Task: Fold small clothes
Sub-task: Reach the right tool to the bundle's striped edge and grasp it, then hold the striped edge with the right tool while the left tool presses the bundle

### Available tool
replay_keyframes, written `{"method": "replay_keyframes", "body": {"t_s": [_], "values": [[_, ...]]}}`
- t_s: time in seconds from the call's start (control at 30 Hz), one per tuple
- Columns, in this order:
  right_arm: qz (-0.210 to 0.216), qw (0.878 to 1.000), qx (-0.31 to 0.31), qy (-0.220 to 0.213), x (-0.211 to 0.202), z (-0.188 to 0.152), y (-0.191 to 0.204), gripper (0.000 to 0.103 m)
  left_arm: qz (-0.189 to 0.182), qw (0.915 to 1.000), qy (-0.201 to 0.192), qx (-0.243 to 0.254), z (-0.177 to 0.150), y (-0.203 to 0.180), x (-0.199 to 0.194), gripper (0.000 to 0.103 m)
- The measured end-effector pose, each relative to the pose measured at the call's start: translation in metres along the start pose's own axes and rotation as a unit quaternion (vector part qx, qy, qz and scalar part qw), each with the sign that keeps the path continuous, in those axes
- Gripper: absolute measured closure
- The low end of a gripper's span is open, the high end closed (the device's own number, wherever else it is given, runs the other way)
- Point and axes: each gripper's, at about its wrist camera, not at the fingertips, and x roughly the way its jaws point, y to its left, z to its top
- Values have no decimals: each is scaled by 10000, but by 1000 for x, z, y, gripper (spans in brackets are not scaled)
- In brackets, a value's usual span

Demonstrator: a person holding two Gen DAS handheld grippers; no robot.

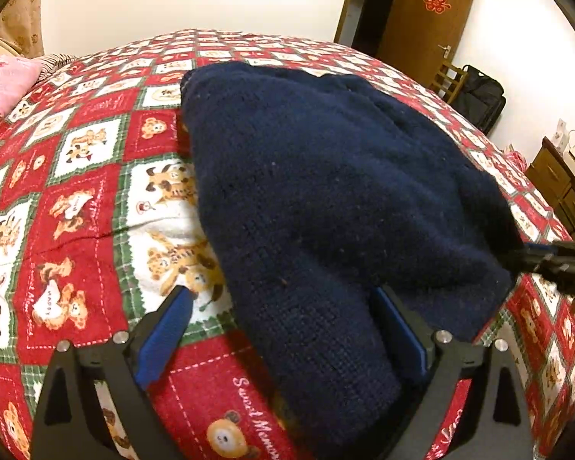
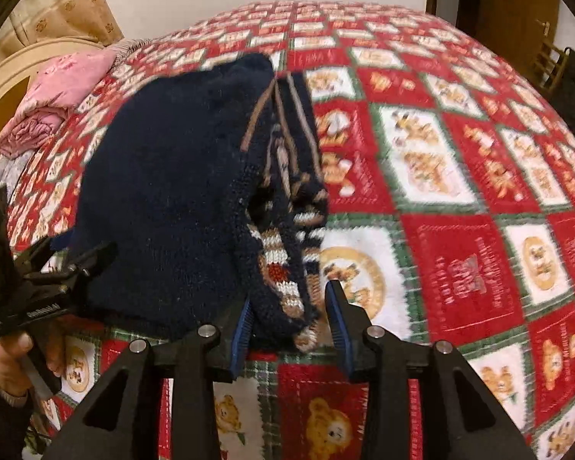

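Observation:
A navy knitted sweater (image 1: 326, 191) lies folded on the red bear-print bedspread (image 1: 76, 176). My left gripper (image 1: 281, 291) stands wide open astride the sweater's near end; its left pad is clear of the cloth. In the right wrist view the sweater (image 2: 165, 191) shows a patterned brown-striped edge (image 2: 287, 207) along its right side. My right gripper (image 2: 289, 295) is open, with that edge's near corner lying loose between its blue pads. The right gripper (image 1: 556, 264) also shows at the sweater's right side in the left wrist view, and the left gripper (image 2: 69, 264) at its left here, held by a hand (image 2: 7, 360).
A pink folded quilt (image 2: 57, 92) lies at the head of the bed beside a beige headboard (image 2: 15, 73). Beyond the far right side stand a wooden door (image 1: 425, 19), a black bag (image 1: 479, 96) and a brown cabinet (image 1: 559, 188).

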Motion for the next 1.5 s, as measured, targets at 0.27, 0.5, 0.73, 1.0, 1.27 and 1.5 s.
{"method": "replay_keyframes", "body": {"t_s": [0.27,0.5,0.73,1.0,1.27,1.5], "values": [[-607,9886,-744,-1161,-44,52,51,63,313,9993,-193,29,0,-3,-11,4],[1013,9840,-1104,-961,-10,106,106,63,85,10000,-30,-30,-4,3,0,0],[529,9904,-1267,181,99,122,140,63,-247,9992,-150,-288,-9,13,-7,0],[737,9925,-954,-215,65,122,112,61,-138,9954,-529,-790,-9,31,-27,0],[-19,9986,-437,-297,59,75,18,54,391,9949,-384,-846,18,45,-19,0],[543,9966,61,-610,43,111,-1,56,398,9935,-421,-976,35,42,-20,0]]}}
